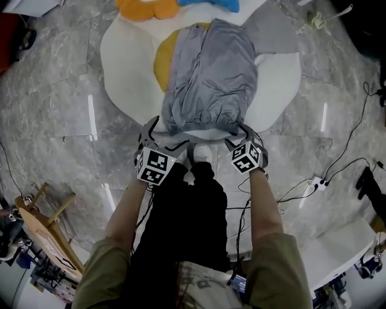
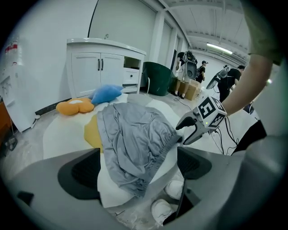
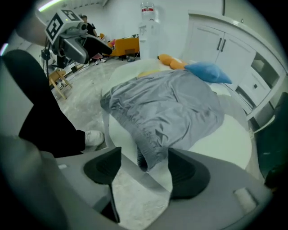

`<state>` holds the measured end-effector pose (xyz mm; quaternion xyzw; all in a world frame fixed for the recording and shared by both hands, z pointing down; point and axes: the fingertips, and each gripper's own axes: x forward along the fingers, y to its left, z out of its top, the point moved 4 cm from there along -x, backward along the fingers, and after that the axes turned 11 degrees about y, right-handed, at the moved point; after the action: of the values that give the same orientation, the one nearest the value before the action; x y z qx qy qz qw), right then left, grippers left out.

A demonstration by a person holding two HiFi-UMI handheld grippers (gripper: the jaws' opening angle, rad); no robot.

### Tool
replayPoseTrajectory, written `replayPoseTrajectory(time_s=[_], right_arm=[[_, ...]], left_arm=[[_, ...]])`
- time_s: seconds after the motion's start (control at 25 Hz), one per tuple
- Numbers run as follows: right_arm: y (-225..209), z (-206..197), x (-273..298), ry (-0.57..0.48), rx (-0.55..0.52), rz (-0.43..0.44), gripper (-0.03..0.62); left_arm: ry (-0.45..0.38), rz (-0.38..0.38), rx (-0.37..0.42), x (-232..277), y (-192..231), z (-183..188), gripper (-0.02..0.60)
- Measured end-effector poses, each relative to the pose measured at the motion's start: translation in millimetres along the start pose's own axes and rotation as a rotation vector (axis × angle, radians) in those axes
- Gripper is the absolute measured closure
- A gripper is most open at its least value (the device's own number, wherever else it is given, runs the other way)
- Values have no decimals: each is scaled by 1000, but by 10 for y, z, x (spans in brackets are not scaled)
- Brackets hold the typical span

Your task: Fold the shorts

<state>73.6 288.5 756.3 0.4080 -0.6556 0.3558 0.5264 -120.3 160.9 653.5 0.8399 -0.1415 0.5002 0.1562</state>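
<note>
Grey shorts [image 1: 211,72] lie crumpled on a white mat [image 1: 126,66] on the floor, their elastic waistband towards me. My left gripper [image 1: 155,134] is at the waistband's left corner. In the left gripper view the shorts [image 2: 130,139] have that corner hanging between the wide jaws of the left gripper [image 2: 139,168], clear of both pads. My right gripper [image 1: 244,134] is at the right corner. In the right gripper view the shorts [image 3: 166,108] have their hem inside the right gripper [image 3: 146,170], close to the right pad and apart from the left one.
A yellow patch [image 1: 161,60] of the mat shows beside the shorts. Orange [image 1: 148,7] and blue [image 1: 211,3] cushions lie at the far edge. My white shoes [image 1: 202,154] stand at the near edge. Cables [image 1: 338,163] run on the right, a wooden frame [image 1: 48,223] stands left, and a white cabinet [image 2: 99,67] is behind.
</note>
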Motion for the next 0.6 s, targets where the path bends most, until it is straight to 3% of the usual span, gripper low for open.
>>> replayPoseTrajectory(time_s=[0.16, 0.24, 0.32, 0.4, 0.6], right_arm=[[-21, -109, 232, 46, -15, -18, 266], [-39, -138, 278, 54, -9, -25, 355], [-30, -152, 302, 58, -11, -24, 358], [-32, -167, 315, 60, -13, -29, 424], [-46, -154, 329, 46, 4, -16, 482]], left_arm=[[19, -6, 19, 231, 17, -141, 71], [40, -6, 45, 335, 13, -214, 72], [74, -7, 75, 443, 1, -309, 72], [123, -10, 109, 582, -24, -439, 72], [285, -22, 188, 1005, -97, -853, 72]])
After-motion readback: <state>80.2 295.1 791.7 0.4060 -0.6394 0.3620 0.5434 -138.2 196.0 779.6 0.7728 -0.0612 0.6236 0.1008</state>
